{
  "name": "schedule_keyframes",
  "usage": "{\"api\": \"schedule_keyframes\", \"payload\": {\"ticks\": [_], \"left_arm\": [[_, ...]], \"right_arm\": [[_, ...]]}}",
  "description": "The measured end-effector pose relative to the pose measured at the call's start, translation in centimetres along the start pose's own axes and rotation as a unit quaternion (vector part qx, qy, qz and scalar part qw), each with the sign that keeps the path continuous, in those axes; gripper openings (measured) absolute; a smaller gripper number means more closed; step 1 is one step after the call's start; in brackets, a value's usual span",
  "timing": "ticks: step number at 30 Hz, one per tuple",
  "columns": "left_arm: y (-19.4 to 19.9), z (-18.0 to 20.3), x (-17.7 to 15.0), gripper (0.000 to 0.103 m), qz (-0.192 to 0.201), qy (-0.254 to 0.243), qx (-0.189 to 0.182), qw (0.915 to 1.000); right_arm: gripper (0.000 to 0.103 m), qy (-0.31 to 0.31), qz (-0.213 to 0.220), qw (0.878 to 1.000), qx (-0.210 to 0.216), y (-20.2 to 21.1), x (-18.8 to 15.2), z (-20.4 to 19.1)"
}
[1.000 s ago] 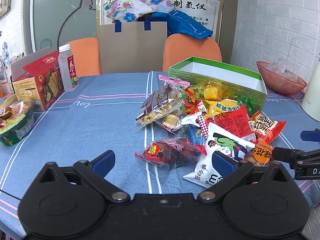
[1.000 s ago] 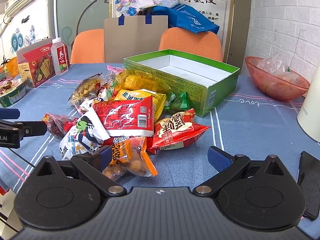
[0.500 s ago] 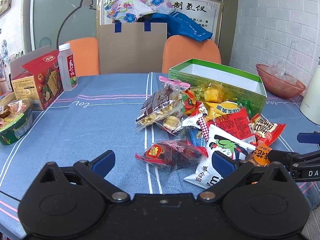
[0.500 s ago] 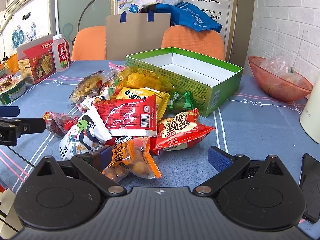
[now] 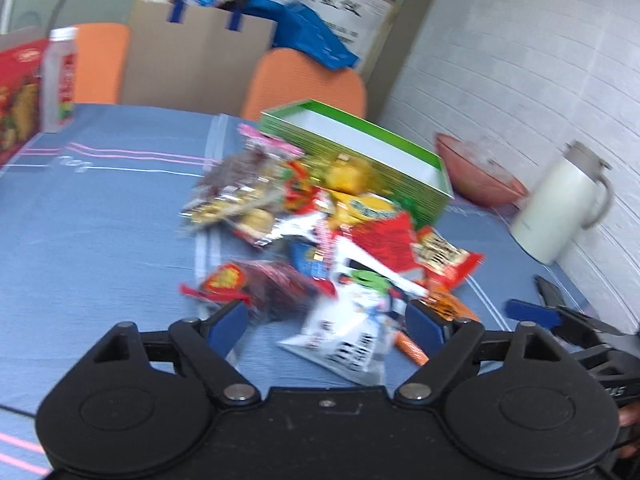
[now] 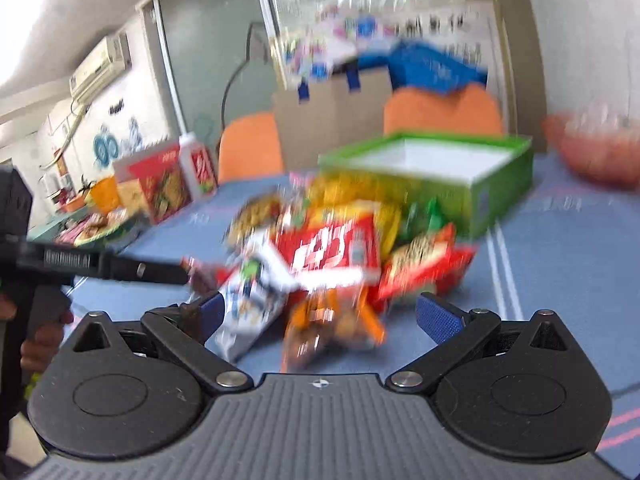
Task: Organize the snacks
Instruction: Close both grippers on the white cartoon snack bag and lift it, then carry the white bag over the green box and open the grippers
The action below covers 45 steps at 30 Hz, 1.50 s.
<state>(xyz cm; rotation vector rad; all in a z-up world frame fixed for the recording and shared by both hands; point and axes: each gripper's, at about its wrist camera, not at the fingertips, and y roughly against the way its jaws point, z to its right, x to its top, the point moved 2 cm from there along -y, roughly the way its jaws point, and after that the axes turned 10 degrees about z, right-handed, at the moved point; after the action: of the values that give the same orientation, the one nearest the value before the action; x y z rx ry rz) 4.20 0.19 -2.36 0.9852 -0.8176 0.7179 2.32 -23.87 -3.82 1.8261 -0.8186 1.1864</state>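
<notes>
A pile of snack packets point(image 5: 344, 220) lies on the blue tablecloth in front of an empty green box point(image 5: 360, 148). My left gripper point(image 5: 326, 324) is open, low over the table, with a white packet point(image 5: 352, 332) and a dark red packet point(image 5: 256, 284) just ahead of its fingers. My right gripper point(image 6: 320, 312) is open, with an orange packet point(image 6: 332, 320) and the white packet point(image 6: 252, 300) between its fingers; touching cannot be told. The pile point(image 6: 344, 240) and green box point(image 6: 440, 176) lie beyond. Both views are blurred.
A white jug point(image 5: 560, 208) and pink bowl point(image 5: 476, 176) stand right of the box. A bottle point(image 5: 60, 80) and a red carton point(image 5: 16, 92) stand at the far left. Orange chairs point(image 5: 304, 84) stand behind the table. The left gripper point(image 6: 100, 268) shows in the right view.
Both grippers have swung and tilted, blurring the views. The left one has moved forward and right towards the pile. The right one has closed in on the orange and white packets.
</notes>
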Motion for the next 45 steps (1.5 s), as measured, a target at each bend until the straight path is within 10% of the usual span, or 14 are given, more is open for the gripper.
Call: {"api": "schedule_keyframes", "payload": {"ticks": [6,11,14,18,20,29,35,45], "left_arm": [[-0.8,1.2,-0.7,0.049,-0.030,-0.018,-0.046,0.9983],[-1.6,0.8,0.2,0.053,-0.040,-0.004,-0.065,0.9971],[-3.3,0.9,0.8,0.103,-0.038,-0.021,-0.051,0.9977],[-5.5,-0.3,0.2,0.101,-0.078,-0.014,-0.034,0.9963],[-5.8,-0.8,-0.5,0.070,-0.093,0.009,-0.062,0.9937],[-4.3,-0.2,-0.3,0.066,-0.077,0.034,-0.079,0.9933],[-2.3,3.2,4.3,0.066,-0.003,-0.018,-0.101,0.9948],[-12.8,6.4,10.8,0.066,0.004,-0.016,-0.141,0.9899]], "right_arm": [[0.103,0.005,-0.032,0.997,0.065,-0.3,-0.6,-2.2],[0.103,0.040,-0.066,0.989,0.127,-1.7,-1.4,-4.7],[0.103,0.034,-0.074,0.988,0.132,-3.5,-1.8,-5.4],[0.103,0.022,-0.088,0.993,0.074,-5.3,-2.1,-4.8],[0.103,0.015,-0.088,0.994,0.067,-5.5,-2.1,-4.4],[0.081,0.011,-0.083,0.994,0.073,-5.7,-2.2,-4.5],[0.079,0.043,0.001,0.995,0.086,-3.2,2.0,-4.3],[0.079,0.047,0.068,0.997,0.010,-7.0,7.4,3.0]]}}
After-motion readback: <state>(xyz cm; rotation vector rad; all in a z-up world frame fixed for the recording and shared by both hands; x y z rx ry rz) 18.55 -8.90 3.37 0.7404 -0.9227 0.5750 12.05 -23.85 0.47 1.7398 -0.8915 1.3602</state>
